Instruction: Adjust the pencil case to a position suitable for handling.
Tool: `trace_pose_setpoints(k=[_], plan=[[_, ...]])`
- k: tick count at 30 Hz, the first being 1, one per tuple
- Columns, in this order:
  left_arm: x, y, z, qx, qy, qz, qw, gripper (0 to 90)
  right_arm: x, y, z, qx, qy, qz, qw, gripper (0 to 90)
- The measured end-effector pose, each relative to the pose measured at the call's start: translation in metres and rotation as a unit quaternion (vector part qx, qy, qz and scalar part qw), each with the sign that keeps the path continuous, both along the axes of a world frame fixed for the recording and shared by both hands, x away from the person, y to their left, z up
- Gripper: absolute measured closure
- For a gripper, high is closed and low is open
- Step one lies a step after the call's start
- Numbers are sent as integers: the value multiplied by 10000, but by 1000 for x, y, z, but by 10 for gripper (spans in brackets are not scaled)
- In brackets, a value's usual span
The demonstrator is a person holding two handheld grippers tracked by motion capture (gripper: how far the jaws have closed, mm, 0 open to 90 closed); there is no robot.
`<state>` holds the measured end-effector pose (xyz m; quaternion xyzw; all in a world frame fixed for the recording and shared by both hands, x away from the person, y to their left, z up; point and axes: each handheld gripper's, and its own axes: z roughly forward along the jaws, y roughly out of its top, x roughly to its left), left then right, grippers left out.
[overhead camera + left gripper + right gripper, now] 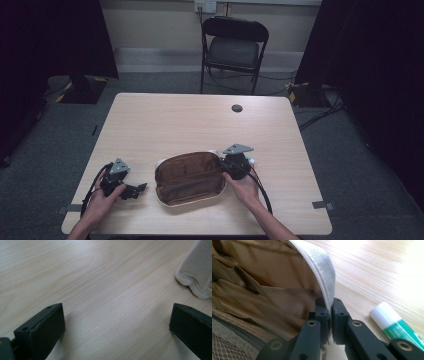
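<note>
Pouch (189, 178) lies open near the front edge of the worktop (165, 120), brown lining up, between the two hands. Step in hand, as judged: holding the pouch open by its rim. The right hand-held gripper (329, 312) is clamped on the white zip edge at the pouch's right end; the left hand-held gripper (117, 325) rests on the worktop just left of the pouch, jaws spread wide with nothing between them. A glue stick (397, 326) lies just beside the right gripper, outside the pouch. Next move likely calls for the free gripper to fetch the stick while the rim stays pinned. Count: one pouch, one glue stick, two grippers.
</note>
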<state>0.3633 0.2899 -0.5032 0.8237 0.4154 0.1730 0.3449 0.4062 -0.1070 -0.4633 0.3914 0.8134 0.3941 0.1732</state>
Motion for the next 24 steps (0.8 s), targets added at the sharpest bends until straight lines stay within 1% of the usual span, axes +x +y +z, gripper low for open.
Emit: trace_pose_setpoints(k=[2, 3, 5, 8, 9, 10, 11, 12, 13, 14, 15, 16, 17, 18, 20, 21, 22, 23, 24], plan=[[0, 0, 0, 2, 0, -2, 10000, 0, 0, 0, 0, 36, 14, 21, 10000, 847], [0, 0, 0, -8, -1, 5, 10000, 0, 1, -2, -1, 113, 15, 70, 9999, 809], [0, 0, 0, -2, 3, 0, 10000, 0, 1, -4, 0, 130, -49, 108, 9998, 763], [0, 0, 0, -8, -2, 7, 10000, 0, -2, -5, 6, 116, -189, 212, 9995, 712], [0, 0, 0, 0, 1, 0, 10000, 0, -3, -7, 9, 178, -185, 242, 9994, 700], [0, 0, 0, 0, 1, 0, 10000, 0, -3, -7, 9, 178, -185, 242, 9994, 700], [0, 0, 0, -1, -1, 3, 10000, 0, -5, -12, 14, 241, -244, 259, 9991, 674], [0, 0, 0, 1, 7, 3, 10000, 0, -7, -15, 16, 282, -245, 293, 9989, 650], [0, 0, 0, 1, 7, 3, 10000, 0, -7, -15, 16, 282, -245, 293, 9989, 650], [0, 0, 0, -2, 0, 2, 10000, 0, -11, -21, 19, 312, -268, 337, 9986, 606], [0, 0, 0, -2, 0, 2, 10000, 0, -11, -21, 19, 312, -268, 337, 9986, 606], [0, 0, 0, -1, 0, 0, 10000, 0, -13, -27, 21, 383, -295, 381, 9981, 587], [0, 0, 0, -3, 0, 3, 10000, 0, -13, -27, 21, 383, -295, 381, 9981, 587], [0, 0, 0, -1, 0, 0, 10000, 0, -14, -34, 24, 458, -297, 386, 9978, 573], [0, 0, 0, 1, 0, 1, 10000, 0, -15, -38, 26, 482, -299, 392, 9976, 565], [0, 0, 0, 0, 1, 0, 10000, 0, -15, -43, 28, 488, -302, 352, 9977, 564], [0, 0, 0, -10, 0, 6, 10000, 0, -14, -53, 30, 495, -312, 278, 9979, 562], [0, 0, 0, -10, 0, 6, 10000, 0, -14, -53, 30, 495, -312, 278, 9979, 562], [0, 0, 0, -14, 8, 11, 10000, 0, -12, -59, 31, 509, -308, 200, 9980, 561]])
